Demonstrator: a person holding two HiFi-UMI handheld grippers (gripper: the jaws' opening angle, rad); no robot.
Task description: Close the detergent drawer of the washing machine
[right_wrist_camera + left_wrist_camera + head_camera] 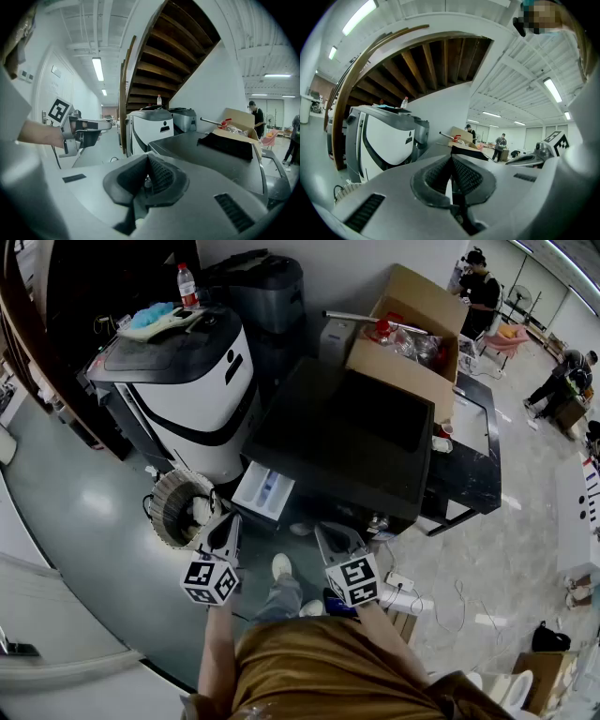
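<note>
The washing machine (347,437) has a dark top and stands in the middle of the head view. Its white detergent drawer (265,491) sticks out from the front left corner, pulled open. My left gripper (226,527) hovers just below and left of the drawer, apart from it, its jaws shut on nothing. My right gripper (337,537) hangs in front of the machine's front edge, right of the drawer, also shut and empty. In the left gripper view the left gripper (451,160) shows its pads pressed together. In the right gripper view the right gripper (147,160) points over the machine's top (206,150).
A white and black appliance (187,390) with a bottle (187,285) on top stands left of the washer. A round wire basket (178,507) lies on the floor beside the left gripper. An open cardboard box (412,329) rests behind. A power strip (403,582) lies at right.
</note>
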